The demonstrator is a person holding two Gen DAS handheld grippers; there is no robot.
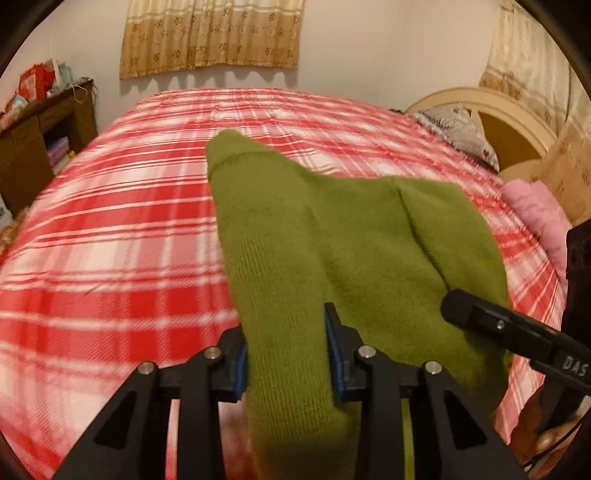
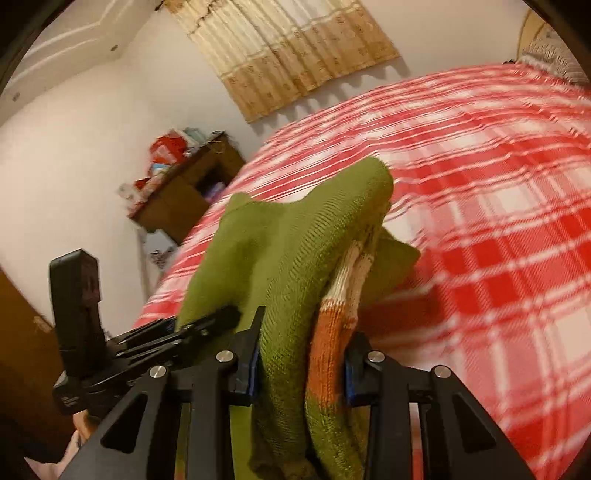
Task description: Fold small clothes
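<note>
Green knit garment held up over a red-and-white plaid bed by both grippers.

The plaid bedspread (image 1: 122,229) fills the room under a beige patterned curtain (image 1: 212,35); a brown shelf unit (image 2: 188,192) stands by the wall. The green sweater (image 1: 295,236) hangs lifted off the bed, pinched by the left gripper (image 1: 286,354) and the right gripper (image 2: 301,360), each clamped on its fabric. Only the left view shows a pink folded cloth (image 1: 535,214) and "DAS" lettering on the other tool; only the right view shows the sweater's orange-and-white stripes (image 2: 334,314).
</note>
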